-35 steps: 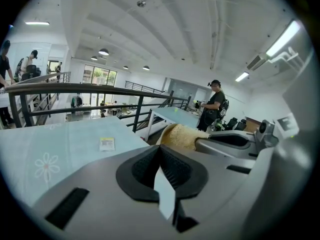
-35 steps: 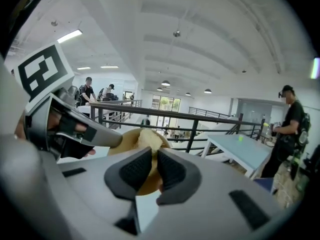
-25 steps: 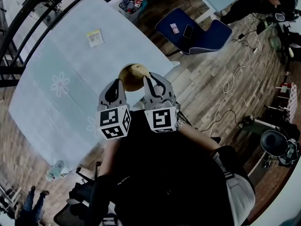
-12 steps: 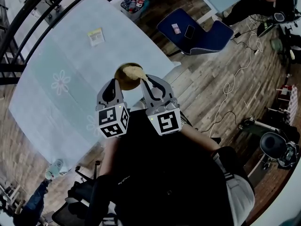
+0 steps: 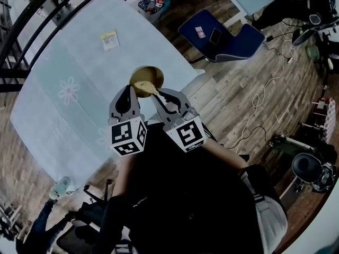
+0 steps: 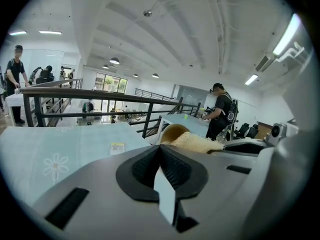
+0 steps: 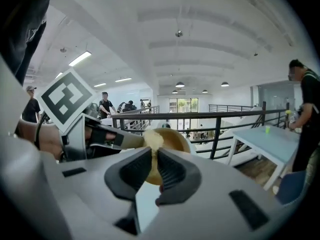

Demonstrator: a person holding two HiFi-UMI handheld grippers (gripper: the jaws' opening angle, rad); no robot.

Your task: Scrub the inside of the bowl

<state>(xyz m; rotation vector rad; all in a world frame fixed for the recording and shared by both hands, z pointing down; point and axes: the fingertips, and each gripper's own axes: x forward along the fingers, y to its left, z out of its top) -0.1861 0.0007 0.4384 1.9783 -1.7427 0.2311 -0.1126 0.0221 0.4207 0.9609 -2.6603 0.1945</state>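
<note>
Since a second ago our right claw [image 5: 152, 93] has rolled and swung left toward the bowl [image 5: 149, 73], which is held up over the edge of the pale surface [image 5: 74, 62]. In the head view, the left claw [image 5: 129, 89] meets the bowl's near-left rim. The yellow sponge [image 5: 144, 85] sits in the bowl's mouth at the right claw's tips.

In the left gripper view, we see that claw closed tight, its tips at the bowl's rim and the sponge just right of the bowl.

In the right gripper view, the right claw stands narrow and pinches the sponge against the tilted bowl's inside. The left claw grips the bowl's left edge.
</note>
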